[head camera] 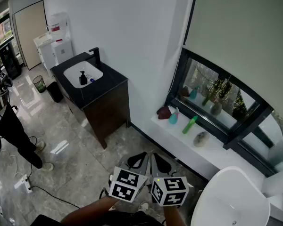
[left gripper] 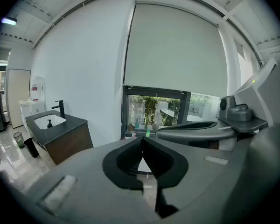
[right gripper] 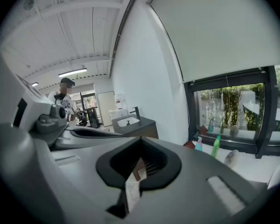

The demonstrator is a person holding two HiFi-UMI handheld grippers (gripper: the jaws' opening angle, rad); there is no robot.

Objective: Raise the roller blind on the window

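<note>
1. Head view showed our grey hand-held left gripper (head camera: pixel 142 155) and right gripper (head camera: pixel 154 156) side by side, each with jaws closed together on nothing.
2. We saw the pale grey fabric roller blind (head camera: pixel 240 36) well ahead and above them, covering the upper part of the black-framed window (head camera: pixel 178 79).

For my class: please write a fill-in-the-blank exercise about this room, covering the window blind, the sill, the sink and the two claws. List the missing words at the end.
1. The roller blind covers the ___ part of the window.
2. The left claw and the right claw are both ___ and hold nothing.
3. The bottle beside the teal bottle on the sill is ___.
4. The faucet at the white sink is ___.
Missing words: upper; shut; green; black.
</note>
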